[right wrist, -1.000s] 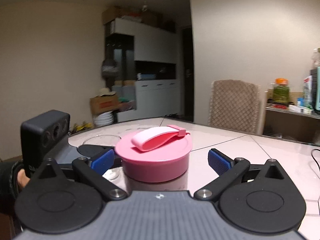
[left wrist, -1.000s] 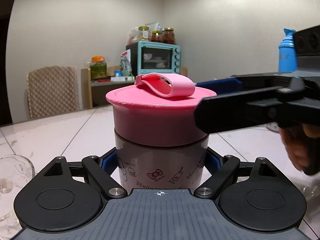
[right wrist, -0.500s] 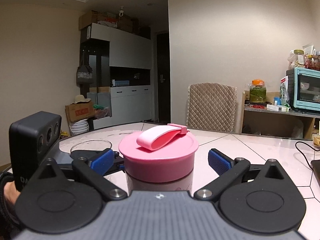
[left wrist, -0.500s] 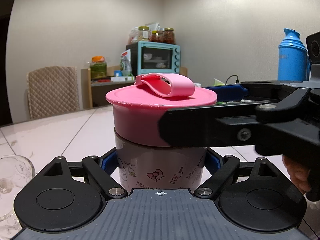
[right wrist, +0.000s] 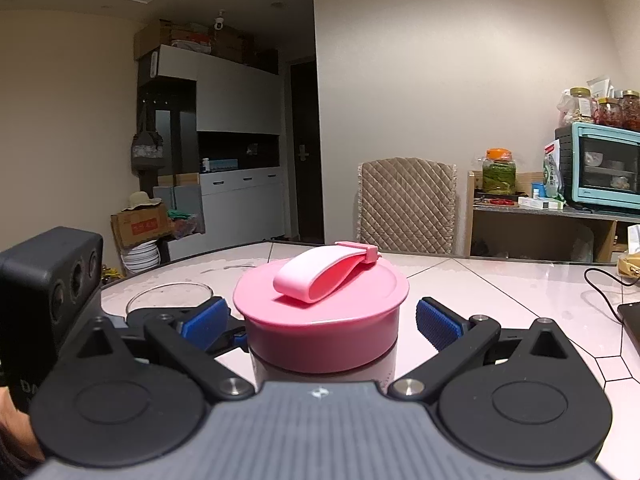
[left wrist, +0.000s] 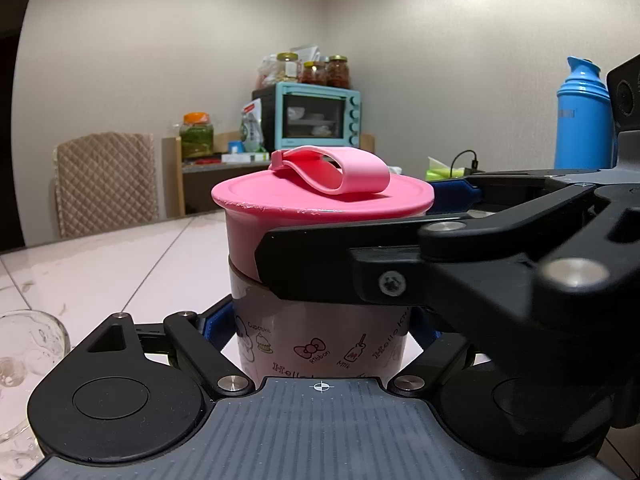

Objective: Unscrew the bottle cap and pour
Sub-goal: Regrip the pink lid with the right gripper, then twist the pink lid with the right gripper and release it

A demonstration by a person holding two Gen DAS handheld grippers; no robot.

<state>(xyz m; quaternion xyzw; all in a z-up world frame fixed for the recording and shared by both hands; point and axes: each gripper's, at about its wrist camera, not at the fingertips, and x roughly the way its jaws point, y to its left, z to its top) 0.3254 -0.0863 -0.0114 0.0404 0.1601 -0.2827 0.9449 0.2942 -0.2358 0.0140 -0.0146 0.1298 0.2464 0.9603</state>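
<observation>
A squat bottle (left wrist: 320, 344) with cartoon print and a wide pink cap (left wrist: 320, 196) stands on the white table. My left gripper (left wrist: 320, 324) is shut on the bottle's body below the cap, with a blue pad on each side. My right gripper (right wrist: 320, 320) comes in from the right at cap height. It is open, and its blue pads (right wrist: 438, 322) stand on either side of the cap (right wrist: 320, 308), close to it but apart. In the left wrist view one black right finger (left wrist: 360, 268) crosses in front of the cap. The cap's loop strap lies flat on top.
An empty glass bowl (left wrist: 24, 352) sits on the table left of the bottle (right wrist: 168, 296). A blue thermos (left wrist: 582, 116) stands at the far right. A black cable (right wrist: 604, 288) and a dark flat edge (right wrist: 632, 316) lie on the table's right side. A padded chair (right wrist: 406, 204) is behind.
My right gripper has slid in and sunk lower, so its fingers now sit on either side of the cap. The left gripper and the bottle have stayed put.
</observation>
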